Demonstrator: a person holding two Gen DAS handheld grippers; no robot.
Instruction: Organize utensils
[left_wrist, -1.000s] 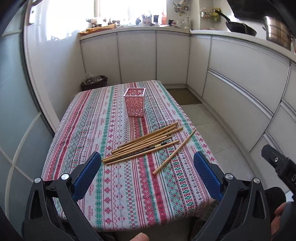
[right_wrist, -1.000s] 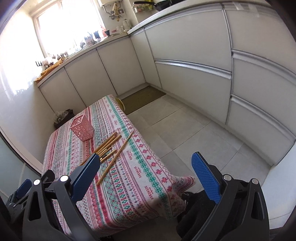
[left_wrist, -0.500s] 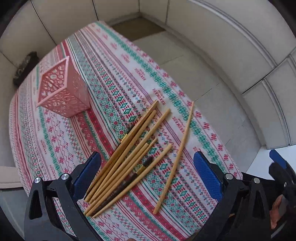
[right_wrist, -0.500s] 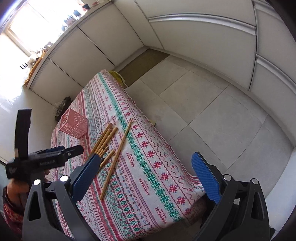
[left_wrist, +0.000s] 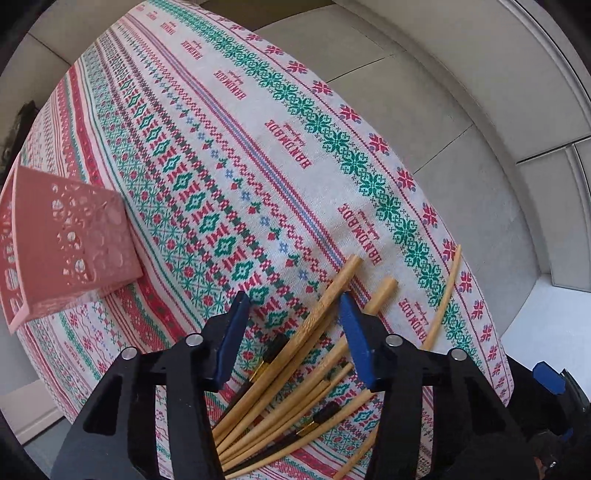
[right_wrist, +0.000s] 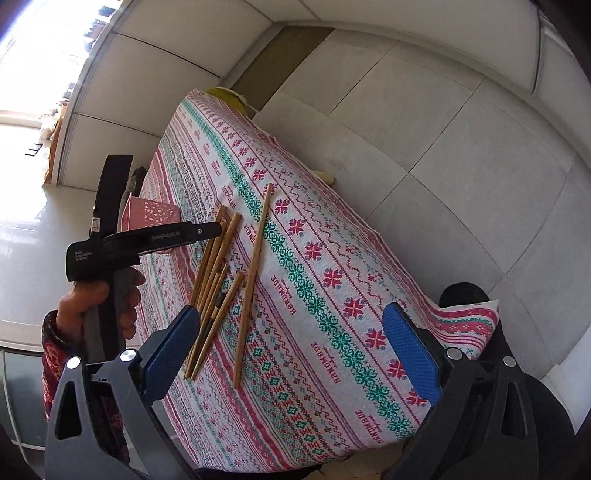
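Several wooden chopsticks (left_wrist: 295, 354) lie in a loose bundle on the patterned tablecloth (left_wrist: 221, 110), with one stray chopstick (left_wrist: 443, 295) to their right. My left gripper (left_wrist: 291, 332) points straight down over the bundle. Its jaws are closing with chopsticks between them, and the blue pads do not visibly press on any. A pink perforated basket (left_wrist: 66, 243) stands to the left. In the right wrist view, a hand holds the left gripper (right_wrist: 216, 229) over the chopsticks (right_wrist: 218, 266), beside the basket (right_wrist: 151, 214). My right gripper (right_wrist: 291, 343) hangs open above the near part of the table, holding nothing.
The table's long edge (right_wrist: 369, 229) drops to grey floor tiles (right_wrist: 443, 129) on the right. White cabinet fronts (right_wrist: 406, 22) line the walls beyond. A dark round object (right_wrist: 461, 295) sits by the table's near corner. The stray chopstick (right_wrist: 255, 280) lies apart from the bundle.
My left gripper came down close over the chopstick bundle, tilted to point straight down, and its jaws narrowed around the sticks. My right gripper sank and tilted down toward the table.
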